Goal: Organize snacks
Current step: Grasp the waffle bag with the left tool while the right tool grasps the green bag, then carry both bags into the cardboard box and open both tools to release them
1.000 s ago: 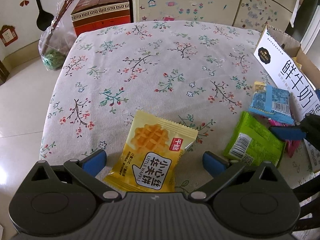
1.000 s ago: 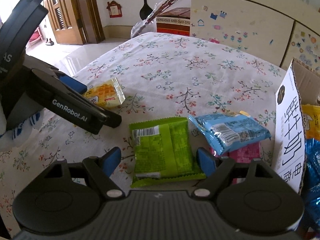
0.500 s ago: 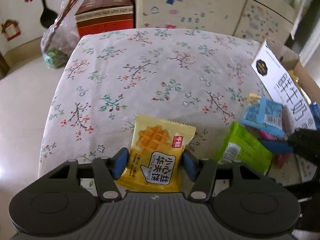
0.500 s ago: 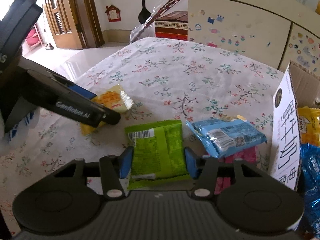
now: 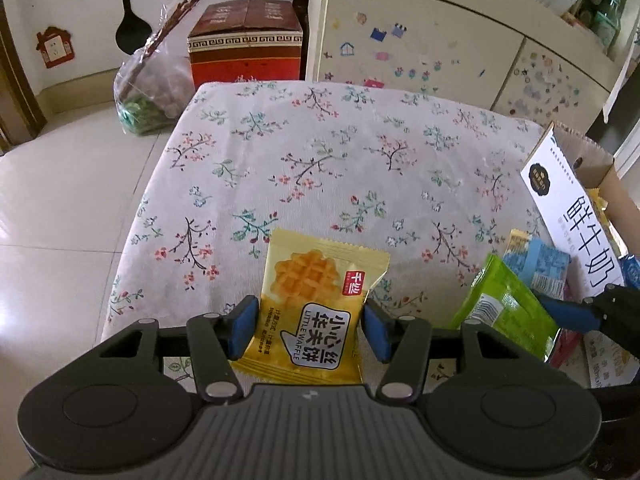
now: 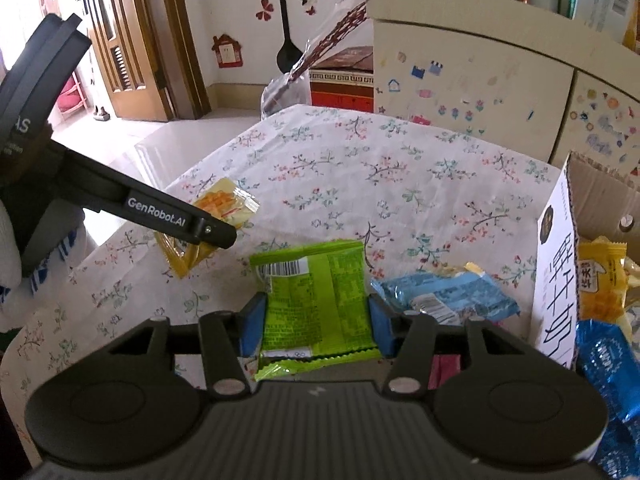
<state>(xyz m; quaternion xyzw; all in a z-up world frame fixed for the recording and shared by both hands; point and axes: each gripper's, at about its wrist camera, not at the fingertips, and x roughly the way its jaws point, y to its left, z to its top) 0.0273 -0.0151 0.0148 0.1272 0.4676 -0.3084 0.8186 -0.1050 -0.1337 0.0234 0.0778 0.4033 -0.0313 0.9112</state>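
A yellow waffle packet (image 5: pixel 316 280) sits between the blue pads of my left gripper (image 5: pixel 310 330), which is shut on its sides. In the right wrist view the same packet (image 6: pixel 224 200) hangs tilted just above the floral tablecloth (image 6: pixel 360 168). My right gripper (image 6: pixel 316 326) is shut on a green snack packet (image 6: pixel 316 292), barcode side up, whose far end is still near the cloth. The left wrist view shows this green packet (image 5: pixel 504 312) at the right. A blue packet (image 6: pixel 444 300) and a pink one (image 6: pixel 444 368) lie beside it.
An open cardboard box (image 6: pixel 556 280) with a white printed flap stands at the table's right edge, with yellow and blue packets inside. Beyond the table are a red carton (image 5: pixel 246 52), a plastic bag (image 5: pixel 144 96) on the floor and a stickered cabinet (image 5: pixel 420 52).
Both grippers closed from wide open onto their packets. The left one has lifted the yellow packet a little off the cloth. The right one has hardly moved.
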